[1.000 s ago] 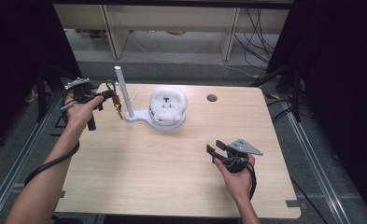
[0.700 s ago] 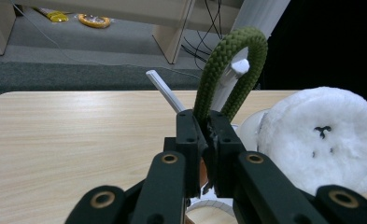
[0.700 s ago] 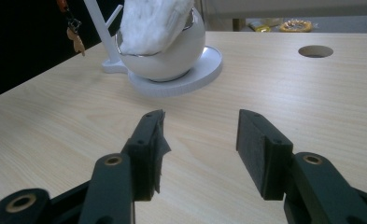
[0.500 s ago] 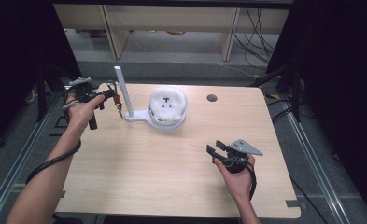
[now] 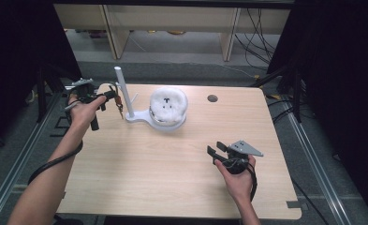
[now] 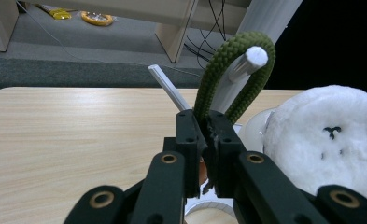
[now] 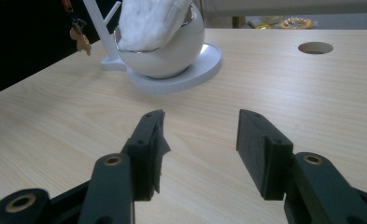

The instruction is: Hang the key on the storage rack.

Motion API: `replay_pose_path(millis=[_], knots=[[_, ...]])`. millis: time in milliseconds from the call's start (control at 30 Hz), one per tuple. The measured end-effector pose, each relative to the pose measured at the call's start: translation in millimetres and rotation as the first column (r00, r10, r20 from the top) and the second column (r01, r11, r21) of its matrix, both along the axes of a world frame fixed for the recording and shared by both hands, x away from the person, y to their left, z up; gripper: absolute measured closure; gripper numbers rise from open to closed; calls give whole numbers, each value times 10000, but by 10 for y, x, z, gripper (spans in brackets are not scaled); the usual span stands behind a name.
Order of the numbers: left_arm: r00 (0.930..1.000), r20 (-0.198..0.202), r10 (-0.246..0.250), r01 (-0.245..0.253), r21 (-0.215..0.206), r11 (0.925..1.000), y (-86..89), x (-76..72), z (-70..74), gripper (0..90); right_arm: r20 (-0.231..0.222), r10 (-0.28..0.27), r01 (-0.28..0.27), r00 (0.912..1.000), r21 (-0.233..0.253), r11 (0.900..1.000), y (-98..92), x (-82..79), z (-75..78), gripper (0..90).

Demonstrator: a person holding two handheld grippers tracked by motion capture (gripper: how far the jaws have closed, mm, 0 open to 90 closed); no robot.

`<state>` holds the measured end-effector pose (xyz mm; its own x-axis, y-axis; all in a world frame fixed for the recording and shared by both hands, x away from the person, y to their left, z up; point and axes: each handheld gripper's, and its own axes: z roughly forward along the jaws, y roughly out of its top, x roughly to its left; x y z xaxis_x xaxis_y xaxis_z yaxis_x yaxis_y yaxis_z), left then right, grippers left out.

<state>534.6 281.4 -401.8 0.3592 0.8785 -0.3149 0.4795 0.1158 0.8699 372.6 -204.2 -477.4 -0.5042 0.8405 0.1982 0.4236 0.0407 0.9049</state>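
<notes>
Nearest the person, the right gripper [image 5: 217, 153] rests low over the front right of the wooden table [image 5: 172, 187], held in the right hand [image 5: 238, 173]; its jaws stand wide apart with nothing between them, pointing toward the middle of the table. Farther back, at the left edge, the left hand [image 5: 81, 112] holds the left gripper [image 6: 204, 135], whose jaws are pressed together on a green braided cord loop [image 6: 228, 70]. The loop is hooked over the end of a white peg [image 6: 249, 60] that juts from the white stand [image 5: 124, 93]; a small orange charm [image 7: 82, 41] dangles just beside the post. Right of the post, on the stand's round base, sits a white bowl [image 7: 172, 51] with a fluffy white plush [image 5: 168, 104] lying in it. Beyond that, a round hole [image 5: 212, 98] is set in the tabletop near the far edge.
</notes>
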Motion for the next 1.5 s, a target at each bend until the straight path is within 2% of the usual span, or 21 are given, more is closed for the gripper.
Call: replay_pose_path(millis=[133,367,400,467,800,900,933,1067,1133,1167,1233,1300,1333,1433,1500], knots=[[10000,-2,22,-22,19,10000,-10,0,-7,836,84,-10,11,10000,-94,10000,-5,5,-8,523],[10000,23,39,-40,79,10000,-40,1,-31,833,12,51,-51,10000,110,9999,5,4,-18,522],[10000,35,35,-36,76,10000,-46,2,-37,832,128,40,-41,9999,21,10000,-5,11,-27,522],[10000,27,28,-28,127,9999,-57,2,-46,829,-9,-57,57,10000,106,9999,4,-2,-27,522],[9998,186,98,-107,469,9988,-57,-38,-72,792,-114,-74,76,9999,168,9998,-2,-8,-22,521],[9996,262,104,-119,579,9983,-48,-65,-73,775,14,-4,3,10000,75,10000,-10,6,-30,520],[9994,313,111,-130,613,9980,-45,-77,-74,766,84,-6,6,10000,27,10000,-11,10,-34,520],[9990,438,69,-103,798,9968,-42,-142,-77,730,-290,-160,167,9995,231,9996,1,-18,-17,518],[9985,538,26,-76,940,9955,-40,-179,-76,703,44,-60,60,10000,28,10000,-17,8,-27,518],[9983,578,35,-90,957,9954,-41,-195,-75,688,24,-66,66,10000,82,9999,-18,7,-30,517],[9974,726,0,-75,1033,9946,-37,-241,-73,648,255,-95,100,9996,-186,9998,-39,14,-29,516],[9968,801,-23,-67,1118,9937,-39,-285,-71,613,25,-33,32,10000,74,10000,-39,9,-24,515],[9963,854,-43,-55,1144,9934,-40,-308,-73,598,-227,-190,195,9996,246,9995,-21,-13,-18,515],[9949,1002,-67,-56,1226,9924,-43,-382,-69,550,16,-255,255,9997,-47,9997,-47,2,-23,514],[9944,1055,-87,-46,1248,9922,-43,-430,-67,524,25,-109,109,9999,86,9999,-46,15,-32,513]])
